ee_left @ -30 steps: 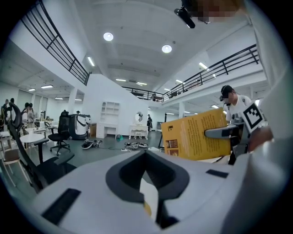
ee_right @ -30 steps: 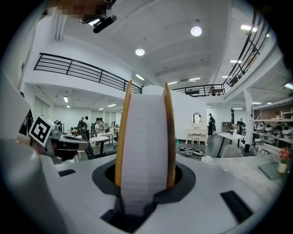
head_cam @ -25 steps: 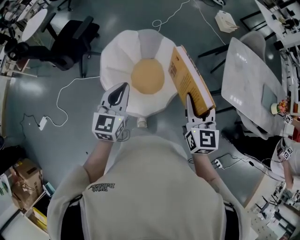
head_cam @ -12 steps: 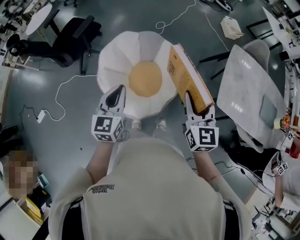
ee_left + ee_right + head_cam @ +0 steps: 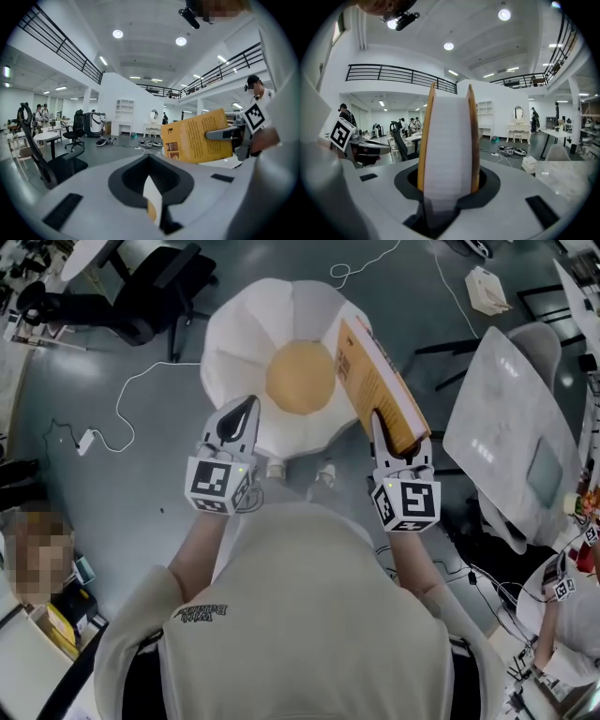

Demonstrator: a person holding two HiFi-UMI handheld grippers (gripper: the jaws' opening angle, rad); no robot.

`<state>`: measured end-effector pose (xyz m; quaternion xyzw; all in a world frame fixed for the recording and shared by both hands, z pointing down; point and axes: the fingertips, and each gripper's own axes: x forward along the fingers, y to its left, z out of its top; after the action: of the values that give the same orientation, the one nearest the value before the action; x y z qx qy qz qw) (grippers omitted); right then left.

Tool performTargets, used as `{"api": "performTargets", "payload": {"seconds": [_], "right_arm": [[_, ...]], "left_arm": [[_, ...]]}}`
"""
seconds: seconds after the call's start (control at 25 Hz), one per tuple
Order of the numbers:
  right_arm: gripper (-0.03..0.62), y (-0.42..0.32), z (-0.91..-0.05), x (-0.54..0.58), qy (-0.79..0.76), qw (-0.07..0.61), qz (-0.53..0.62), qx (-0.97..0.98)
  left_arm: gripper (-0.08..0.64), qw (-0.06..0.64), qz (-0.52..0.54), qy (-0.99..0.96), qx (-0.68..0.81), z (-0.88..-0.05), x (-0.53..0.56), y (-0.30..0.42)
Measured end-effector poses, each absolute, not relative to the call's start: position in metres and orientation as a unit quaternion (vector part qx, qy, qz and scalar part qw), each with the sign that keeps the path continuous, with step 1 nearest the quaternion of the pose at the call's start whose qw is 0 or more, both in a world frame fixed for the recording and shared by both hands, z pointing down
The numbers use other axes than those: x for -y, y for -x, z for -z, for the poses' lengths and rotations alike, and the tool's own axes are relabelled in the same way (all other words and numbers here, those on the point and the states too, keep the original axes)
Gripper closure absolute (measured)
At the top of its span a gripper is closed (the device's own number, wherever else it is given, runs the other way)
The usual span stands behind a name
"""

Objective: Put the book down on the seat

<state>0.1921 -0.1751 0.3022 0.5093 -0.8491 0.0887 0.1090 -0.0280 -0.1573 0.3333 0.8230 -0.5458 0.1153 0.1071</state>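
An orange book (image 5: 380, 390) stands on edge in my right gripper (image 5: 380, 427), which is shut on its lower end. In the right gripper view its white pages (image 5: 449, 140) fill the gap between the jaws. The book hangs over the right rim of the seat (image 5: 239, 343), a round white cushion with a yellow centre like a fried egg. My left gripper (image 5: 246, 409) hovers over the seat's near left edge, shut and holding nothing. The left gripper view shows the book (image 5: 197, 140) to the right, with a sliver of the seat past my left gripper (image 5: 152, 187).
A black office chair (image 5: 141, 296) stands at the upper left and a grey table (image 5: 511, 418) at the right. A white cable (image 5: 122, 418) trails over the floor left of the seat. A white box (image 5: 489, 287) lies far right. Another person (image 5: 37, 549) is at the lower left.
Both grippers have moved forward toward the seat and a little lower, the book still held on edge. The left gripper now reaches over the seat's near rim.
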Motion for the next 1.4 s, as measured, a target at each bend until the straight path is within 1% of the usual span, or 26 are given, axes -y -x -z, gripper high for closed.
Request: {"api": "performTargets", "payload": {"seconds": [0.2,0.44,0.84,0.96,1.2,1.4], "right_arm": [[0.44,-0.176,-0.325,0.187,-0.498,0.115,-0.102,0.853],[0.44,-0.144,-0.366,0.209,-0.483,0.137,-0.105,0.859],[0.44,-0.071,-0.481,0.256,-0.449,0.168,-0.126,0.869],[0.44,-0.056,-0.519,0.267,-0.443,0.176,-0.129,0.87],[0.44,-0.016,-0.6,0.278,-0.415,0.187,-0.128,0.881],[0.44,0.01,-0.676,0.285,-0.394,0.212,-0.129,0.885]], "left_arm": [[0.551,0.117,-0.117,-0.822,0.545,-0.345,0.161,0.036],[0.551,0.121,-0.131,-0.816,0.55,-0.377,0.172,0.052],[0.551,0.133,-0.131,-0.812,0.553,-0.459,0.206,0.084],[0.551,0.135,-0.129,-0.801,0.569,-0.494,0.217,0.094],[0.551,0.171,-0.115,-0.774,0.599,-0.573,0.228,0.114],[0.551,0.193,-0.129,-0.757,0.611,-0.65,0.234,0.132]]}}
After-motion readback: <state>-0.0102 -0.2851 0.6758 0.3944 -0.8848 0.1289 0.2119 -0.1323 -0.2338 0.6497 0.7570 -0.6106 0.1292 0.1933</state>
